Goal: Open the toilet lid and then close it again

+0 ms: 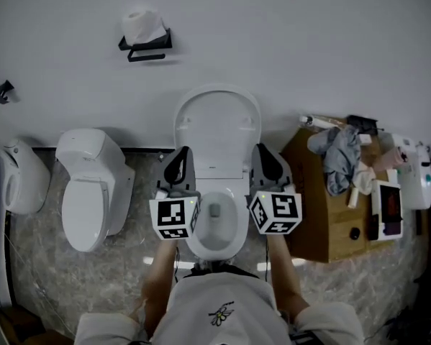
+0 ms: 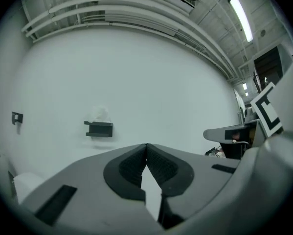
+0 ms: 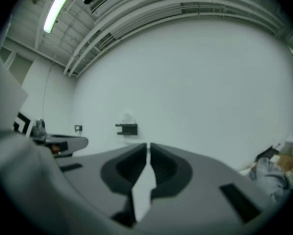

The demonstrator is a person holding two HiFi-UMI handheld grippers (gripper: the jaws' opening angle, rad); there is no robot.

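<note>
The white toilet stands against the wall with its lid [image 1: 216, 126] raised upright and its bowl [image 1: 216, 225] uncovered. My left gripper [image 1: 180, 154] hangs over the bowl's left side, pointing level at the wall, its tips just before the lid's lower left edge. My right gripper [image 1: 262, 151] mirrors it on the right. In the left gripper view the left gripper [image 2: 146, 146] has its jaws together with nothing between them. The right gripper [image 3: 148, 145] leaves only a hairline slit and also grips nothing. Neither touches the lid.
A second white toilet [image 1: 93, 189] stands to the left, with a white fixture [image 1: 21, 175] beyond it. A black holder with a paper roll [image 1: 144, 38] hangs on the wall. On the right, a wooden cabinet [image 1: 323, 221] carries a grey cloth [image 1: 341, 157] and small items.
</note>
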